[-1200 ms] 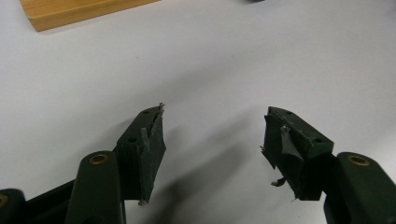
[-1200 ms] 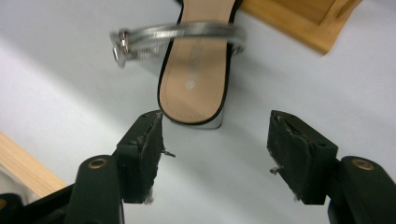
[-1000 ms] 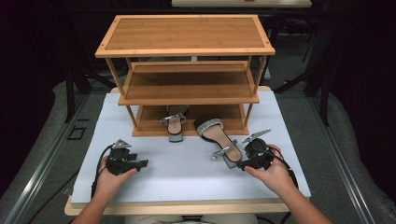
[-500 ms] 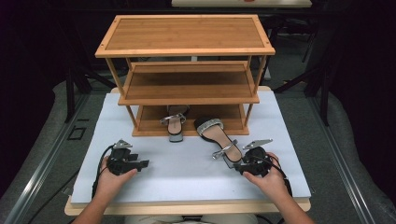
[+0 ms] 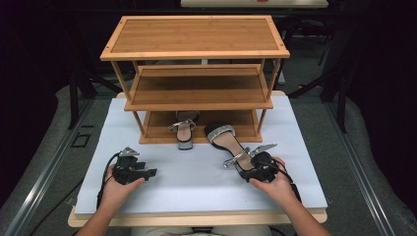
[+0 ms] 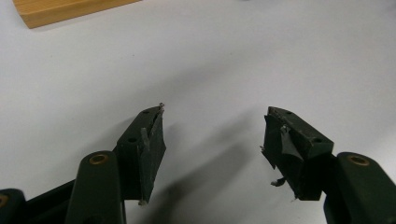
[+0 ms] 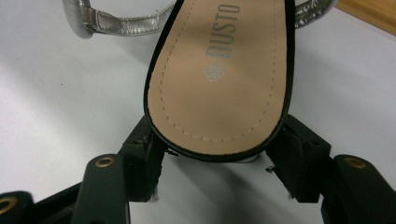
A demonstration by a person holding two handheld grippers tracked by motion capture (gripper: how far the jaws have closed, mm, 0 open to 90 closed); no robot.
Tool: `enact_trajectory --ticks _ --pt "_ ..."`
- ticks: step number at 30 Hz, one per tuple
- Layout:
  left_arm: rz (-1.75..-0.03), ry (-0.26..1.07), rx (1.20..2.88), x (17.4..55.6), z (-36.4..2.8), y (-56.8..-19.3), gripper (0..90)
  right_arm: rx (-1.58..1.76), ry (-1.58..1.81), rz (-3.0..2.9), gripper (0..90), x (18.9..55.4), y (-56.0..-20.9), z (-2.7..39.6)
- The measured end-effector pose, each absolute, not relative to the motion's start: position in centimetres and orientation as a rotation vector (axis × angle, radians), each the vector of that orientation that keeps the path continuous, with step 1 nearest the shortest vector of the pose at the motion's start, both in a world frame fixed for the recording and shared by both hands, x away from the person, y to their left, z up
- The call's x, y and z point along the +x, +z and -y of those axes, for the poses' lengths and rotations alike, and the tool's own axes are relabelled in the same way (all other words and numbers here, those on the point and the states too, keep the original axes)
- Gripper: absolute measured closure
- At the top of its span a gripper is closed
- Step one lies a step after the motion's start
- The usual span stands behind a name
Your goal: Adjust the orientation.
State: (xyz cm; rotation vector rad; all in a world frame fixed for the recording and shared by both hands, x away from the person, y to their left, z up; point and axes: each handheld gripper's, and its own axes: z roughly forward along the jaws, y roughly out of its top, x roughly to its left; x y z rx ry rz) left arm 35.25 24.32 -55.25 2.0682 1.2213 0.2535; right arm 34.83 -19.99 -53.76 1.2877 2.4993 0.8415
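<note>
A black-soled sandal (image 5: 226,142) with a tan insole and silver straps lies on the white mat, its toe at the foot of the wooden shoe rack (image 5: 196,51) and its heel towards me. My right gripper (image 5: 244,168) is at that heel. In the right gripper view the sandal (image 7: 219,70) has its heel end over the gap, and the right gripper (image 7: 217,144) stands open with one jaw on either side. A second matching sandal (image 5: 183,130) rests on the rack's bottom shelf. At the front left my left gripper (image 5: 148,172) (image 6: 212,135) is open over bare mat.
The rack has three shelves; the top and middle ones are bare. The white mat (image 5: 196,182) covers the table, whose front edge (image 5: 196,216) lies just behind both hands. A corner of the rack's base (image 6: 60,11) appears at the top left of the left gripper view.
My right gripper has shifted slightly left and towards me, closing in on the sandal's heel. The left gripper and both sandals have stayed put.
</note>
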Motion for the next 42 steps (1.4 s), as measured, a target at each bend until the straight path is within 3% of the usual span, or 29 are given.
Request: enact_trajectory --ticks 12,24,42 --pt "-1.221 0.254 2.068 35.3 -24.3 -55.3 37.9 1.207 0.869 -2.537 35.0 34.3 -53.6 17.7" --pt "-1.218 0.253 2.068 35.3 -24.1 -55.3 37.8 1.332 0.915 -2.465 36.4 34.5 -52.1 17.1" --pt "-1.214 0.245 2.074 35.4 -24.2 -55.3 37.8 1.431 0.868 -2.276 41.9 39.6 -51.9 13.7"
